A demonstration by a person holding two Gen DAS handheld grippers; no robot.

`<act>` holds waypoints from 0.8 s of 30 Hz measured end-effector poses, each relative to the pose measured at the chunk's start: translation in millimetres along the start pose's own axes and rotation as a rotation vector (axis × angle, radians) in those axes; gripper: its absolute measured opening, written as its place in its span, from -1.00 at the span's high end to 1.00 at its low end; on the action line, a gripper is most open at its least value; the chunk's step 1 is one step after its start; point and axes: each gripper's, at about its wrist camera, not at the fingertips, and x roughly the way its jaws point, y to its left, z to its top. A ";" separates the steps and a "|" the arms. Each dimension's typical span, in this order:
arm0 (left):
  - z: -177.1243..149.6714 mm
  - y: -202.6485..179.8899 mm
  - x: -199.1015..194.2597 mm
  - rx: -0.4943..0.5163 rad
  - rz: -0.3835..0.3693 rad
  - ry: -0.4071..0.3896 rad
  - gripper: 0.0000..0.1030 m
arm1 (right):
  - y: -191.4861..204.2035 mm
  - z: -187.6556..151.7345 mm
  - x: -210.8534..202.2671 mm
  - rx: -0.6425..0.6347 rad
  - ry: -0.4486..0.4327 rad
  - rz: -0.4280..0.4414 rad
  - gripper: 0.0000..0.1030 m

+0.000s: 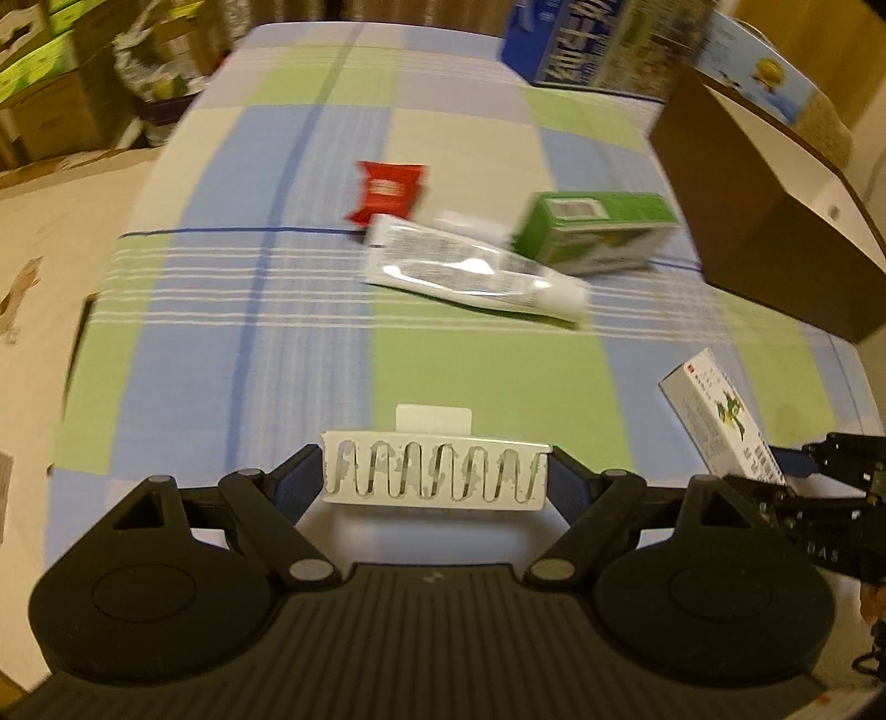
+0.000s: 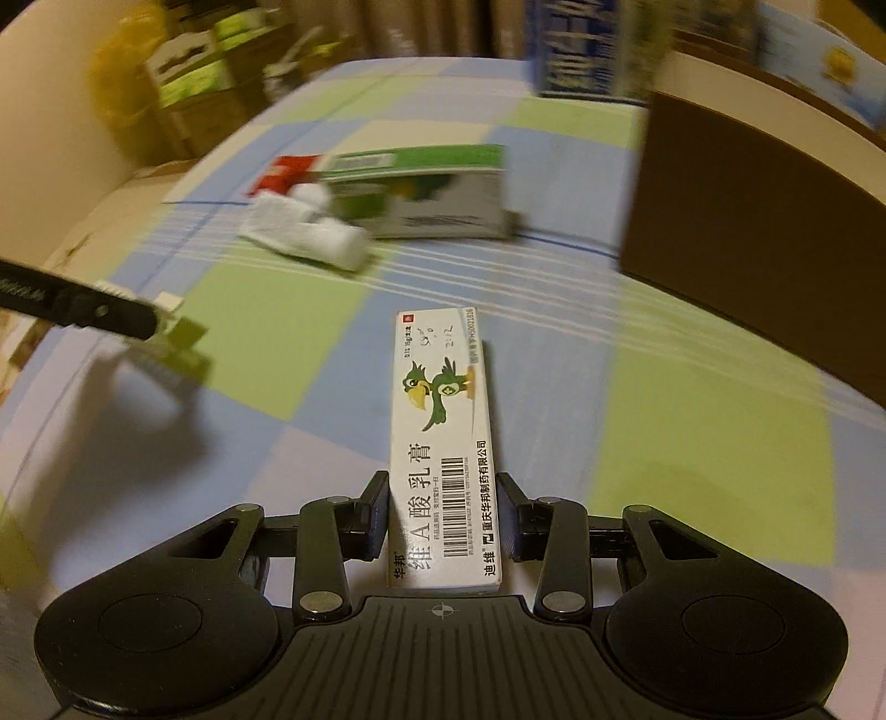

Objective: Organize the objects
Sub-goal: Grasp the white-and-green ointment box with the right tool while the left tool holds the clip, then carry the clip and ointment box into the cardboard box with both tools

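Note:
My left gripper is shut on a white blister strip, held crosswise above the checked cloth. My right gripper is shut on a long white ointment box with a green bird printed on it; that ointment box also shows at the right of the left wrist view. Farther out on the cloth lie a white tube, a green box on its side and a red sachet. In the right wrist view the tube, the green box and the red sachet are blurred.
A dark brown open box stands at the right, its wall close to my right gripper's path. A blue carton stands at the far edge. Cardboard boxes sit beyond the table's left. The left gripper's finger reaches in from the left.

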 end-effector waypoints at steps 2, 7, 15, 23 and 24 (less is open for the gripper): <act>0.0 -14.4 2.2 0.026 -0.018 0.005 -0.59 | -11.9 -6.3 -7.0 0.030 0.000 -0.024 0.30; -0.4 -47.7 5.9 0.083 -0.052 0.013 -0.59 | -35.6 -20.4 -21.7 0.082 0.006 -0.068 0.30; -0.8 -77.9 8.8 0.120 -0.058 0.025 -0.59 | -47.1 -15.9 -21.8 0.069 0.010 -0.071 0.20; -2.2 -92.4 8.2 0.121 -0.037 0.030 -0.59 | -47.5 7.3 -6.1 0.044 0.021 -0.058 0.19; -2.4 -93.6 8.0 0.120 -0.035 0.031 -0.59 | -47.1 8.9 -4.7 0.040 0.021 -0.062 0.19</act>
